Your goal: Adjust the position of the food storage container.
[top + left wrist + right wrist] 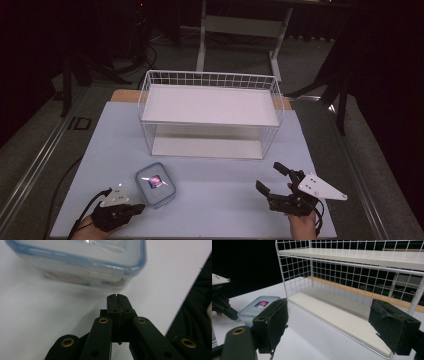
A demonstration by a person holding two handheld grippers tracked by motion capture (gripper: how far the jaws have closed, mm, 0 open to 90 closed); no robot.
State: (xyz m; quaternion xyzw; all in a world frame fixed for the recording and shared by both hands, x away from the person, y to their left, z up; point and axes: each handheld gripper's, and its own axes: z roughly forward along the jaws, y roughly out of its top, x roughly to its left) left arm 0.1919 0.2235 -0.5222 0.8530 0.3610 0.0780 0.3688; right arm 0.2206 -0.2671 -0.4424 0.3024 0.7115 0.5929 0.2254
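Your left gripper (pixel 140 208) sits low at the near left of the table (pixel 225 200), and its two black jaws are pressed tight together with nothing between them. In the left gripper view its tip (pixel 117 298) points at the side of a small plastic box (pixel 82 262) but stays a little apart from it. Your right gripper (pixel 272 178) is at the near right, well apart from the box, and its jaws stand wide and hold nothing. In the right gripper view you see the two thick black pads (pixel 272 322) far apart, with the rack between them farther off. The small plastic box (pixel 156 184) lies flat on the table just past your left gripper. It is see-through with a blue rim, and its lid is on. A small red and blue label shows on the lid; you cannot tell what is inside. Farther back, in the middle of the table, stands a white wire rack (pixel 210 80) with two white shelves, one low and one high. Nothing lies on the shelves. The box is in front of the rack, near its left end.
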